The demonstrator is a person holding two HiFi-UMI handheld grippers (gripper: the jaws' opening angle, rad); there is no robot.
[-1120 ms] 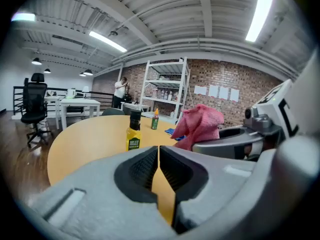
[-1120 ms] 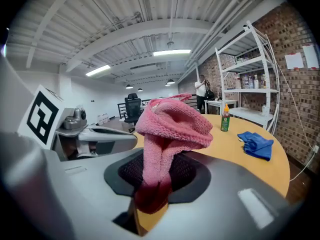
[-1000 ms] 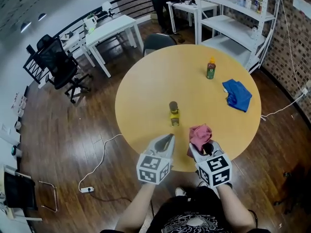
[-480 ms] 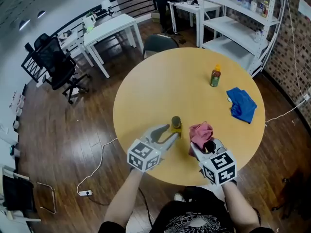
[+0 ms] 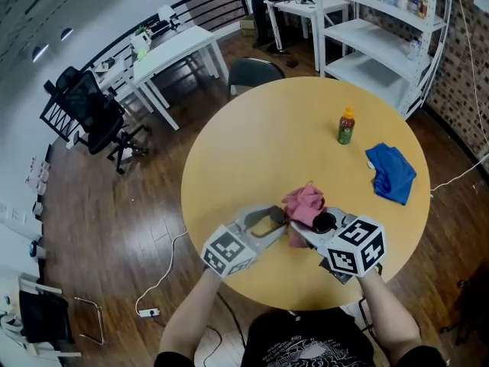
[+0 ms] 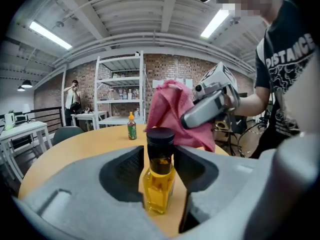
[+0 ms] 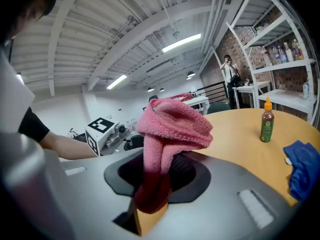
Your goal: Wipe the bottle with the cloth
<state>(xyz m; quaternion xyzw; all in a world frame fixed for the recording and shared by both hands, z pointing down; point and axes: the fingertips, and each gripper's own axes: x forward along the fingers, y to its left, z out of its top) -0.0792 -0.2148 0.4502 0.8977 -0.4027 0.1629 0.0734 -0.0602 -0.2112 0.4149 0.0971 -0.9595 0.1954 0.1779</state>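
A small bottle (image 6: 159,184) of yellow liquid with a black cap stands on the round wooden table (image 5: 252,144). My left gripper (image 5: 283,219) (image 6: 159,170) has just been opening its jaws, and the bottle stands between its fingertips; I see no pad pressing on it. My right gripper (image 5: 299,228) (image 7: 155,184) is shut on a pink cloth (image 5: 304,202) (image 7: 172,119), held up against the far side of the bottle. In the head view the cloth hides the bottle. The left gripper view shows the pink cloth (image 6: 170,109) just behind the cap.
A green bottle with an orange cap (image 5: 346,125) and a crumpled blue cloth (image 5: 393,174) lie at the table's far right. A grey chair (image 5: 252,71) stands behind the table, white shelves (image 5: 382,21) at the back right, white desks (image 5: 168,48) and an office chair (image 5: 88,113) at the left.
The left jaws went from shut to open and came up around the bottle. The right gripper carried the pink cloth leftward onto the bottle, which it now hides in the head view.
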